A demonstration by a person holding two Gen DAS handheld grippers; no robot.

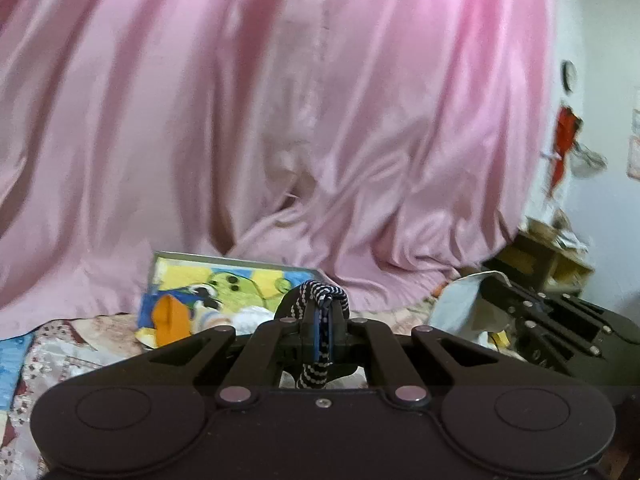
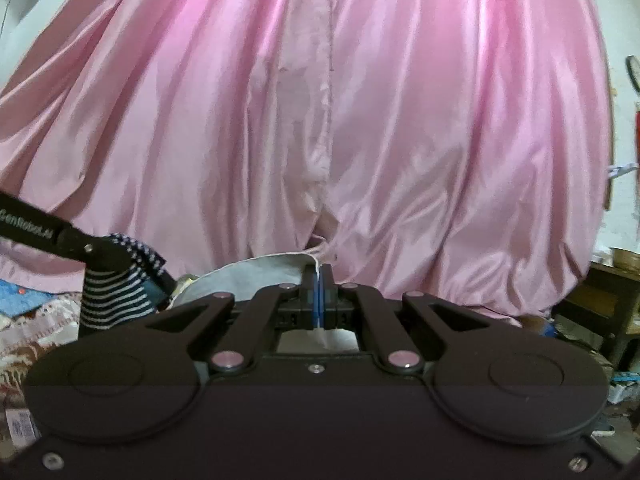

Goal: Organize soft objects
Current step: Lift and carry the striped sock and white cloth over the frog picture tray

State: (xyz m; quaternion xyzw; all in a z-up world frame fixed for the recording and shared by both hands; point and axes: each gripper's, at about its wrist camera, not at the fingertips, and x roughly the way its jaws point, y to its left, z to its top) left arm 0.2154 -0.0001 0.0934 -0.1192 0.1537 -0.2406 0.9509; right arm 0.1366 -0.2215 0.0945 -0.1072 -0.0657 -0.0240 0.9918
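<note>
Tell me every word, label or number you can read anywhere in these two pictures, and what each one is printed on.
"GenRobot.AI": white lettering on the black side of the left claw, seen from the right wrist view; its first letters are cut off and blurry.
White label at the lower left of that view: print too small and blurred to read.
Cartoon picture box: drawings only, no readable words.

sock (image 1: 320, 300) between left gripper (image 1: 322, 312) fingers | cloth (image 2: 256, 280) in right gripper (image 2: 319, 292) | curtain (image 1: 280, 100) behind both

Left gripper (image 1: 322, 312) clamps a black-and-white striped knitted sock (image 1: 320, 294). At two o'clock, right gripper (image 1: 494, 300) grips pale grey cloth (image 1: 460, 308). Glossy pink satin curtain (image 1: 280, 120) behind.
</note>
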